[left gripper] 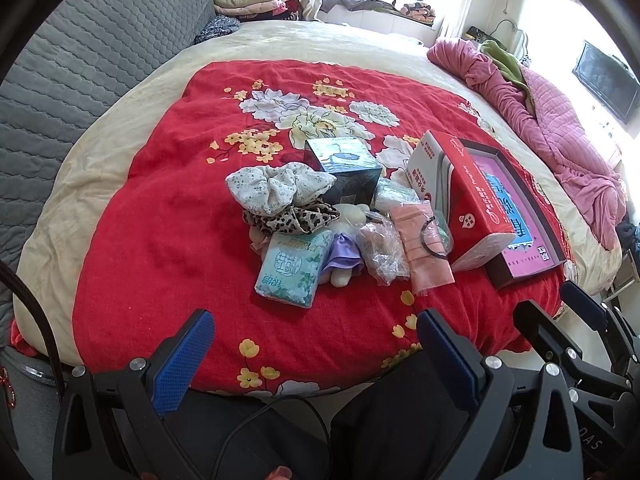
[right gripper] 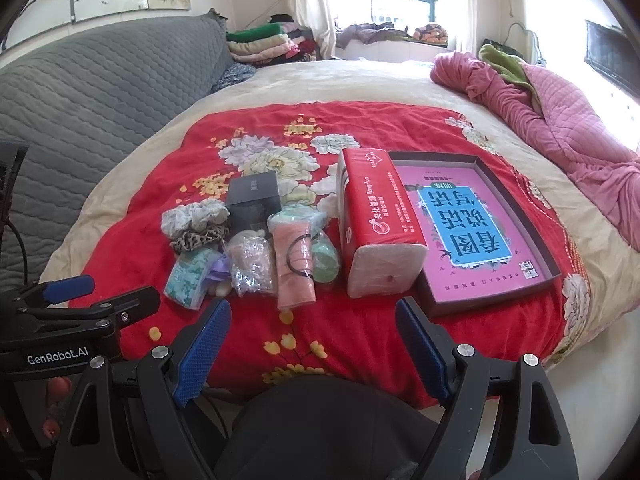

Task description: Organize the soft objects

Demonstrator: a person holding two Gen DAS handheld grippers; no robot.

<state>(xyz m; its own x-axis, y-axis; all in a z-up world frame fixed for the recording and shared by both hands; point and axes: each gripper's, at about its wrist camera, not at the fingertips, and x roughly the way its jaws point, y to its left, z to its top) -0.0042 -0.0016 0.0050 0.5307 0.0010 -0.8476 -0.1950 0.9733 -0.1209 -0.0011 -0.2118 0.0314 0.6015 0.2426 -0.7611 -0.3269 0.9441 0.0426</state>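
A heap of soft things lies on the red flowered blanket (left gripper: 168, 208) (right gripper: 360, 320): a white floral scrunchie (left gripper: 276, 188) (right gripper: 194, 216), a leopard scrunchie (left gripper: 292, 220) (right gripper: 196, 240), a green tissue pack (left gripper: 292, 268) (right gripper: 190, 276), a clear crinkled bag (left gripper: 380, 250) (right gripper: 250, 266), a pink bagged cloth (left gripper: 424, 252) (right gripper: 294, 268). A red tissue brick (left gripper: 468, 200) (right gripper: 376, 232) leans beside an open box tray (left gripper: 524, 216) (right gripper: 480, 236). My left gripper (left gripper: 316, 354) (right gripper: 104, 294) is open, near the bed's front edge. My right gripper (right gripper: 314, 354) (left gripper: 556, 312) is open and holds nothing.
A dark box (left gripper: 344, 168) (right gripper: 254, 200) stands behind the heap. A grey quilted headboard (left gripper: 80, 60) runs along the left. A pink quilt (left gripper: 552, 120) (right gripper: 560, 112) is bunched at the right. Folded blankets (right gripper: 264, 42) are stacked at the back near the window.
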